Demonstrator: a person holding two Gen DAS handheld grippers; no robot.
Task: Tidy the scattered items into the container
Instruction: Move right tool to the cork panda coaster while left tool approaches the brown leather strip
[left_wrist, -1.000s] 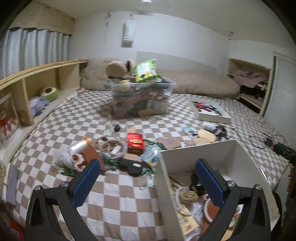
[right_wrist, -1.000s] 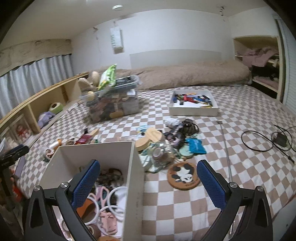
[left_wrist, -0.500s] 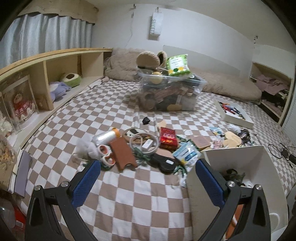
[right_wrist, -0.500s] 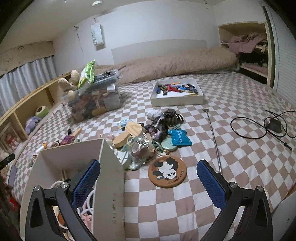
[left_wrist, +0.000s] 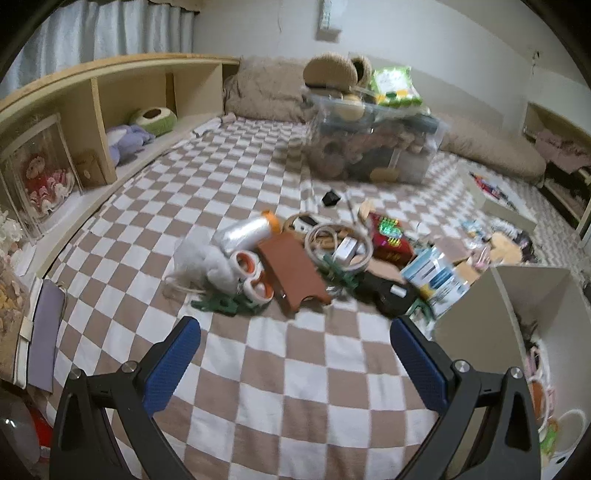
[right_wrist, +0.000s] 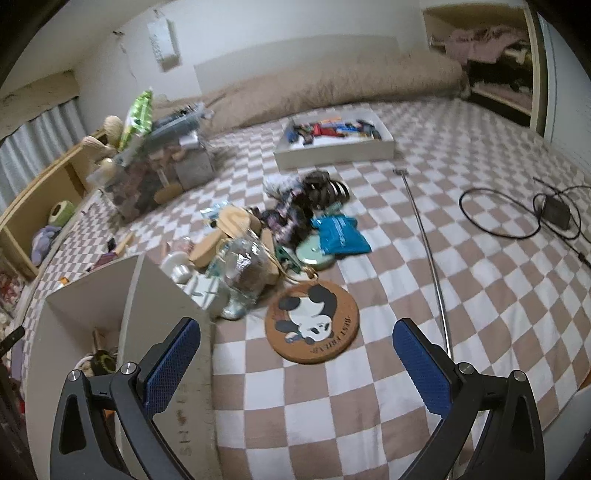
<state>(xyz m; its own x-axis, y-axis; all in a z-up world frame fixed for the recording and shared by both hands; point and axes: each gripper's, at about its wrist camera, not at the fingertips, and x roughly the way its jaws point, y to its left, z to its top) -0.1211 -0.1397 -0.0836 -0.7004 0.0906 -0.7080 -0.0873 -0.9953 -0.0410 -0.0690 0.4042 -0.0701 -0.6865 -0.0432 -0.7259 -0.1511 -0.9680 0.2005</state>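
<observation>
Both grippers, left (left_wrist: 295, 354) and right (right_wrist: 295, 354), jaws apart and empty, have swung off the box (right_wrist: 129, 295) toward clutter at 12 o'clock.

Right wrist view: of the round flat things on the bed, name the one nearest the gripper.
The panda coaster, brown with a black-and-white panda, lies just ahead of the right gripper; the pale green disc lies farther off.
</observation>
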